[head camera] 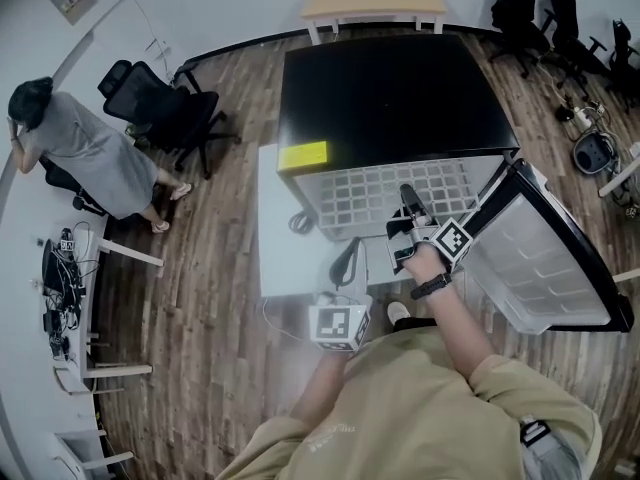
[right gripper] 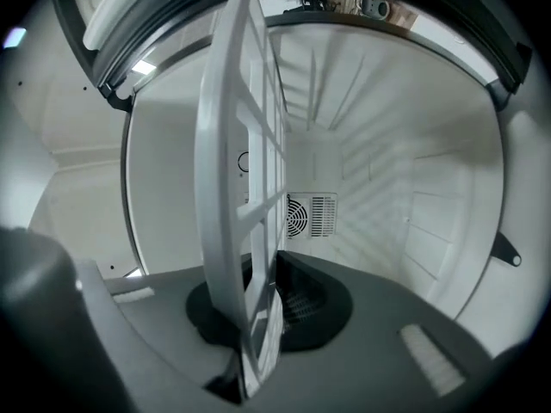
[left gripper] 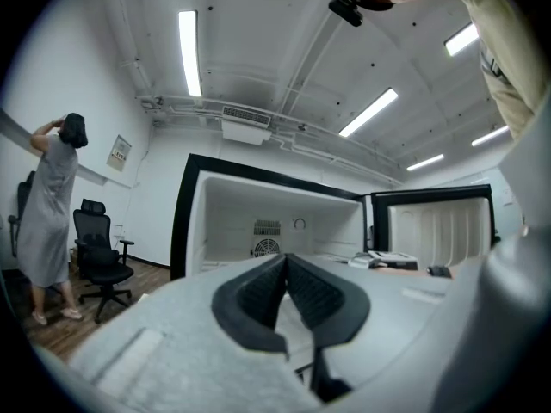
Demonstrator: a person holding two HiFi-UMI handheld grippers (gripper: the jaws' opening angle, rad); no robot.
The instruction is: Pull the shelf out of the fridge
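One claw engaged: right gripper (right gripper: 263, 298) clamped on the shelf (right gripper: 225, 144) edge, left gripper (left gripper: 285, 274) closed and empty; shelf apparently partly out of the fridge (head camera: 390, 98), next needing a straight, level pull.

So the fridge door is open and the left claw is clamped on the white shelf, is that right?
No. The right claw is clamped on the white shelf, as the right gripper view shows; the left claw is closed on nothing. The fridge door is open.
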